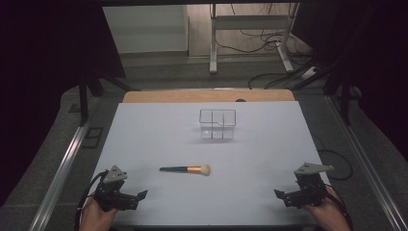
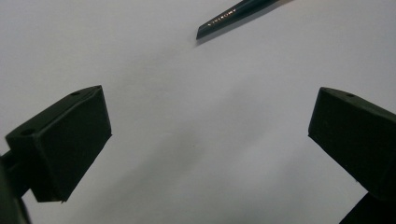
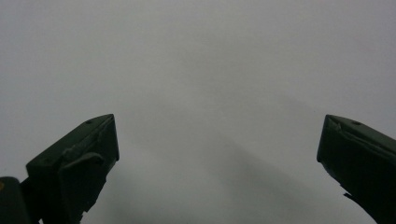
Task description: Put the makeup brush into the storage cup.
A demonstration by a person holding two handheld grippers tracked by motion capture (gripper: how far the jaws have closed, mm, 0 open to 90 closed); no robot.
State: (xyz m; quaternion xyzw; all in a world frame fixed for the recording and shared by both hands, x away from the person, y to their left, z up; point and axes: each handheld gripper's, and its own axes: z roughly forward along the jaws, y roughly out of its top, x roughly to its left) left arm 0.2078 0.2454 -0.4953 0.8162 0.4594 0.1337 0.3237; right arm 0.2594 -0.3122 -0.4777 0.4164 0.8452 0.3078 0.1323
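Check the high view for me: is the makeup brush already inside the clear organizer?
No, the makeup brush lies flat on the white table, apart from the clear organizer.

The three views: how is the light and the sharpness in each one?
High view: dim, dark at both sides, the white table evenly lit, the brush sharp enough. Left gripper view: the brush handle casts a soft shadow, its gold print blurred. Right gripper view: flat grey light, faint shadow bands between the open jaws of the right claw.

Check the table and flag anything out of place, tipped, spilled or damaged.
Nothing stands out. The makeup brush lies flat on the white table, apart from the upright clear organizer. No spill or damage shows.
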